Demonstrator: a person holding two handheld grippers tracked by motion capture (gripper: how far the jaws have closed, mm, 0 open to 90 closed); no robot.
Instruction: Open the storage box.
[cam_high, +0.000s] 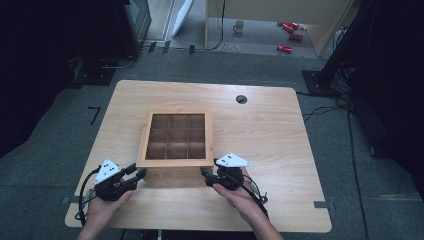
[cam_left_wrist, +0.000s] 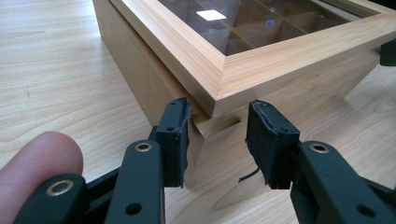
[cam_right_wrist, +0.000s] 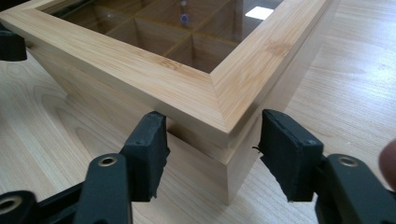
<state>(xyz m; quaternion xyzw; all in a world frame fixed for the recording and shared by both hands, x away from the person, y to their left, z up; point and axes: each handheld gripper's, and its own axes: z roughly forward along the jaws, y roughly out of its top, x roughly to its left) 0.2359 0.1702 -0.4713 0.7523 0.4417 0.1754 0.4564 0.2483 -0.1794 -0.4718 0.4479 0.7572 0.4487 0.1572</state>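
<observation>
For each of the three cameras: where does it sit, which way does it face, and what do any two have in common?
High view: above the person's side, looking forward and down on the table; forearms, left hand-held gripper and right hand-held gripper show.
Left gripper view: rides the left hand-held gripper, jaws open around a near corner of the wooden box; a fingertip shows.
Right gripper view: rides the right hand-held gripper, jaws open at the other near corner.
Shared: the glass-lidded box with compartments.

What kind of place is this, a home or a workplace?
Probably a lab or recording room, not a home. A bare wooden table stands on grey carpet tiles, cables run across the floor, and dark equipment stands surround it. The only thing on the table is a wooden box.
</observation>
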